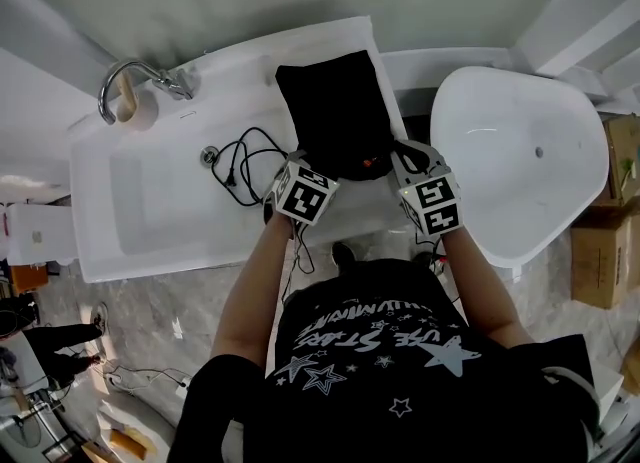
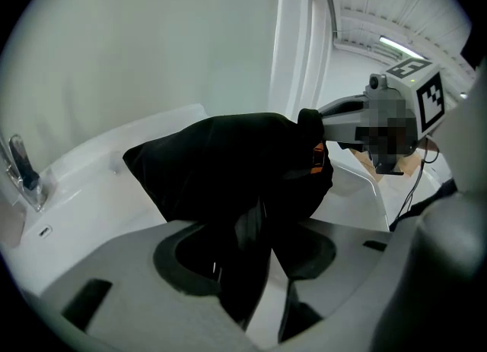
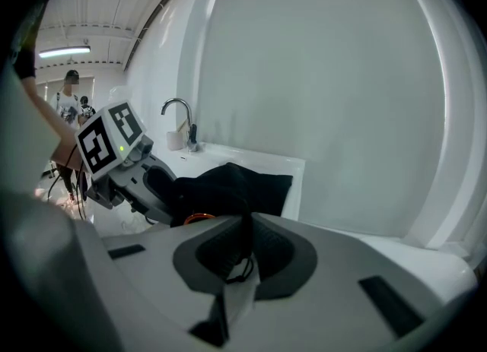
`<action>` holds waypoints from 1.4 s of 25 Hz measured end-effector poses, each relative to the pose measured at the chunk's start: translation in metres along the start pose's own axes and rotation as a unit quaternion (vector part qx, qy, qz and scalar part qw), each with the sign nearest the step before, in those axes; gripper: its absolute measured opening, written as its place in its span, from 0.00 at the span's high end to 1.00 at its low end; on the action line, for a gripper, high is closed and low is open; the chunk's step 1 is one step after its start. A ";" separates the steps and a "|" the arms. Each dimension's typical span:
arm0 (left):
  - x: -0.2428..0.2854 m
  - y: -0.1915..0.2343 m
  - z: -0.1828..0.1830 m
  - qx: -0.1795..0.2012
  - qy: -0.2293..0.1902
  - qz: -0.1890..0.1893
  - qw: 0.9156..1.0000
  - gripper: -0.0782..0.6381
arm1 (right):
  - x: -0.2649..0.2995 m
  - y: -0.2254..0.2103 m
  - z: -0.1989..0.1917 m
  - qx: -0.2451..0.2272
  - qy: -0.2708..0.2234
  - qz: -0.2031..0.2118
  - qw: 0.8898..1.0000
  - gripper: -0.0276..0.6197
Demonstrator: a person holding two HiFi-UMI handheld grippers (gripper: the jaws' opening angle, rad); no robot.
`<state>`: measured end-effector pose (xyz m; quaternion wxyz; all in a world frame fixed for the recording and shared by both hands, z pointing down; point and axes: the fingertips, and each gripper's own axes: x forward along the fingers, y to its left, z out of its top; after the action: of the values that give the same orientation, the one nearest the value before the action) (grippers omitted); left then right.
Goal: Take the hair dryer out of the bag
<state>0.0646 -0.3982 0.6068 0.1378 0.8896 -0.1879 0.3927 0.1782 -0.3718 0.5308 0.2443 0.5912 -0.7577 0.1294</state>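
Note:
A black cloth bag (image 1: 332, 111) lies on the white bathtub's rim (image 1: 250, 56), its mouth toward me. Something orange (image 1: 371, 161) shows at the mouth; the hair dryer itself is hidden inside. My left gripper (image 1: 322, 171) is at the mouth's left side. In the left gripper view a fold of the bag (image 2: 221, 160) hangs between the jaws of the left gripper (image 2: 255, 271), and a white gap remains beside it. My right gripper (image 1: 394, 163) is shut on the mouth's right edge. In the right gripper view thin black cloth and a cord are pinched in the right gripper (image 3: 245, 255).
A black cable (image 1: 240, 161) lies coiled in the tub near the drain (image 1: 208, 156). A chrome faucet (image 1: 135, 81) stands at the tub's far left corner. An oval white basin (image 1: 520, 151) stands to the right, with cardboard boxes (image 1: 610, 241) beyond it.

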 end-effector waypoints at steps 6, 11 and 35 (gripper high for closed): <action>-0.010 -0.008 -0.005 0.037 0.003 -0.011 0.999 0.60 | 0.001 -0.005 0.000 -0.004 0.001 0.015 1.000 0.92; -0.022 -0.026 -0.005 0.050 0.005 -0.037 0.998 0.60 | 0.002 -0.009 0.002 -0.007 -0.004 0.026 1.000 0.92; -0.077 -0.083 -0.013 0.182 -0.027 -0.089 0.979 0.63 | 0.004 0.001 0.014 0.013 -0.009 0.079 0.997 0.92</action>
<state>0.0452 -0.3018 0.5492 0.0031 0.9231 -0.0373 0.3828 0.1732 -0.3811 0.5213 0.2189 0.5334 -0.8026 0.1530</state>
